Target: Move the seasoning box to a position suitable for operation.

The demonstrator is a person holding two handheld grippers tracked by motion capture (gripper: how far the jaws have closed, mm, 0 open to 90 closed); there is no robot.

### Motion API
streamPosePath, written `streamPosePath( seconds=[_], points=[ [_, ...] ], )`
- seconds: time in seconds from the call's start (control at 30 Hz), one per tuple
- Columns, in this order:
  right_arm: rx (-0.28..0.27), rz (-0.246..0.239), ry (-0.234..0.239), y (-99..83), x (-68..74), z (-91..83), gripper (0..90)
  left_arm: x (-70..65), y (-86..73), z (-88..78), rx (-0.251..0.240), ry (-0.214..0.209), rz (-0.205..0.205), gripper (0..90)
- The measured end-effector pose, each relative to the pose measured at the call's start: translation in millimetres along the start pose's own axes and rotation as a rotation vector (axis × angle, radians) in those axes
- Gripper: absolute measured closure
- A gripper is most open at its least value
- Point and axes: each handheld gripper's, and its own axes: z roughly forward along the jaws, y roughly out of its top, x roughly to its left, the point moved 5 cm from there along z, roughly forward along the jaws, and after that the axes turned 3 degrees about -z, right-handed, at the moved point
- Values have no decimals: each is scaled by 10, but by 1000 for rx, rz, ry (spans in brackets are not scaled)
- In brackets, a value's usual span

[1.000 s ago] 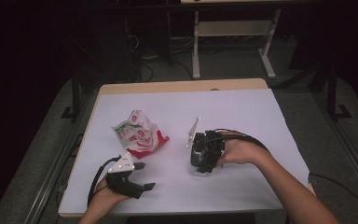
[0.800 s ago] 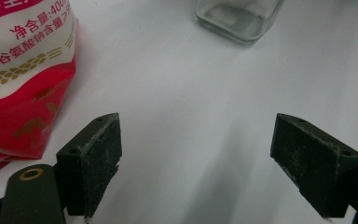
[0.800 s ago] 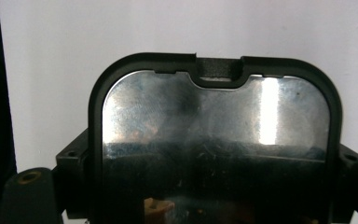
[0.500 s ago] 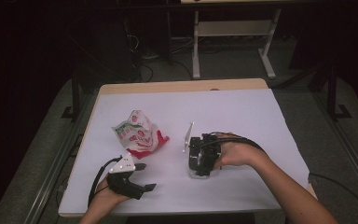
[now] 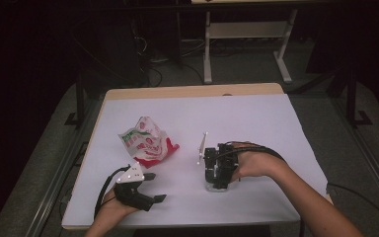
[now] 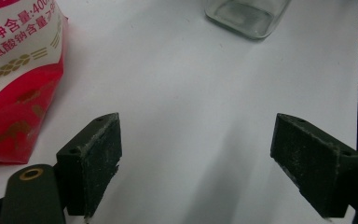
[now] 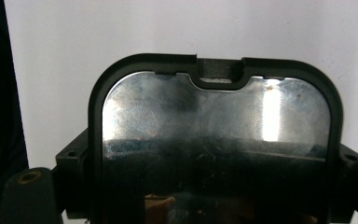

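A crumpled red, white and green snack bag (image 5: pixel 145 143) lies left of centre on the white table (image 5: pixel 237 118); in the left gripper view the bag (image 6: pixel 14 70) is at the left edge. My left gripper (image 5: pixel 155 186) rests near the front edge, open, with bare table between its jaws (image 6: pixel 196 126). A clear glass jar (image 5: pixel 217 186) stands to its right, its base (image 6: pixel 247 16) visible ahead of the left gripper. My right gripper (image 5: pixel 217 175) points down onto the jar, its jaws (image 7: pixel 212 158) closed against the sides of the black-rimmed, mirror-like lid (image 7: pixel 214 126).
The table's far wooden edge (image 5: pixel 192 91) is bare. Beyond it stand a white frame (image 5: pixel 246 34) and cables on the dark floor. A wide stretch of white surface lies behind the bag and the jar.
The white plate on my right gripper has tilted slightly to the left. Both hands otherwise stay where they were.
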Motion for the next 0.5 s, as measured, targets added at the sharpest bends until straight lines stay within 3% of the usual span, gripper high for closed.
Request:
streamPosePath(
  seconds=[0.3,0.43,0.5],
  points=[
    [-70,4,-26,-50,-29,-118,69,3,-5,-1,2,-1,0,161],
    [-157,42,-32,-143,-17,-218,74,-1,-5,4,0,-3,-2,161],
    [-169,54,-48,-216,-13,-243,66,1,-9,12,3,-4,-4,161]
  ],
)
